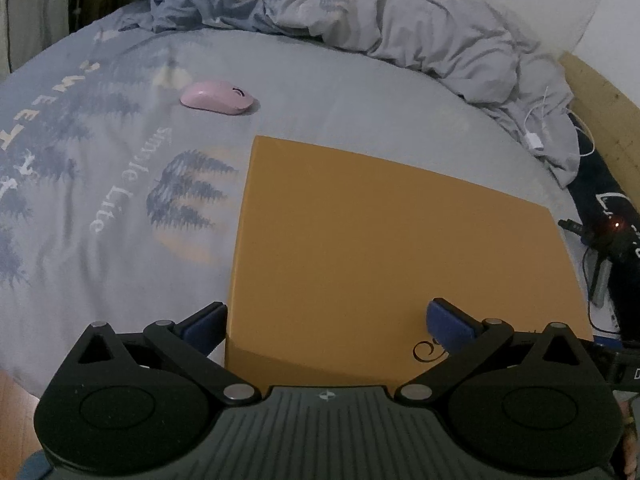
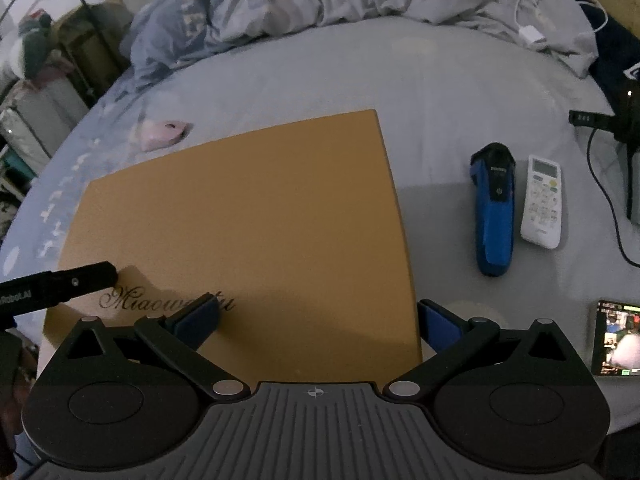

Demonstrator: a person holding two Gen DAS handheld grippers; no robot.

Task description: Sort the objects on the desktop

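On the bed (image 1: 320, 92), a pink computer mouse (image 1: 217, 97) lay well toward the left side, on the printed grey-blue sheet and apart from everything else. Right of it, near the front edge of the bed, sat a flat mustard-yellow box (image 1: 392, 240) with dark script lettering on its near part.

The left gripper (image 1: 328, 324) hung over the box's near left corner with its fingers (image 1: 202, 328) spread wide: the left one sat just outside the box's left edge, the right one over the lid beside the curled lettering. Whether either touched the box could not be told.

In the right wrist view, the right gripper (image 2: 318, 322) stood at the box's (image 2: 248, 216) near right corner, fingers (image 2: 196, 320) likewise wide apart and clamped on nothing. The left finger lay over the script on the lid; the right finger lay just past the box's right edge, over the sheet.

Further right on the bed, a blue and black electric shaver (image 2: 493, 208) and a white remote control (image 2: 542, 200) lay side by side, close but not touching. A lit phone (image 2: 616, 338) lay near the front right edge of the bed.
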